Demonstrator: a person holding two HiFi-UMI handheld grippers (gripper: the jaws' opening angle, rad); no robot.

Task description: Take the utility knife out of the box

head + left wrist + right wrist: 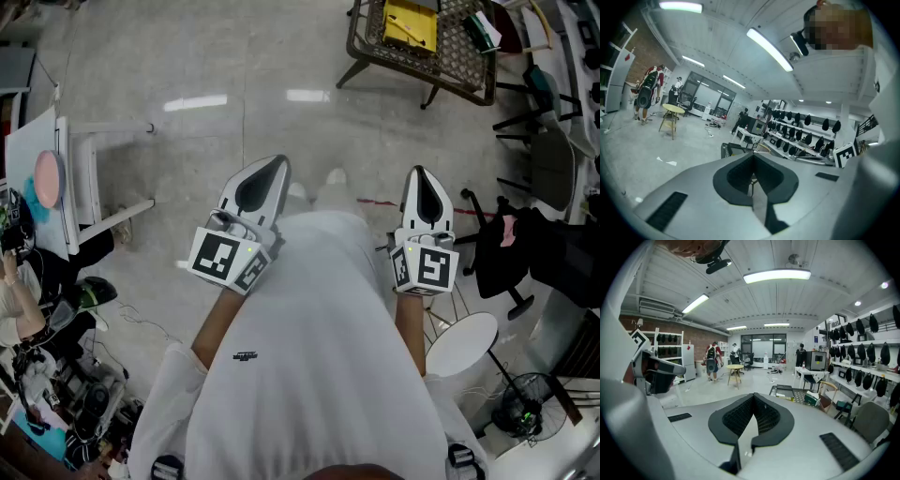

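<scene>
Tongs in both hands are closed right up with nothing between them. The left gripper (pixel 273 167) has its dark pads meeting along a single seam in its own view. The right gripper (pixel 419 174) shows the same, tips touching and only air ahead. The person holds both out in front of a white shirt (pixel 309 356), side by side and tipped slightly down toward the pale grey polished floor (pixel 187 94).

Neither the box nor the utility knife is anywhere I can find. The head view takes in bare floor ahead and, further off, a brown wicker-seated chair (pixel 464 56) with something yellow lying on it. A white table (pixel 42 178) stands at the left edge and a round white stool (pixel 462 343) near the right elbow. The gripper views look across an open workshop with shelves, tables and people well away. So I cannot tell which way the knife lies from the tongs, how its long axis runs, where its blade end points, or which hand is nearer. My guess is that the task has not started, and that the person must first turn or walk to wherever the box stands.
</scene>
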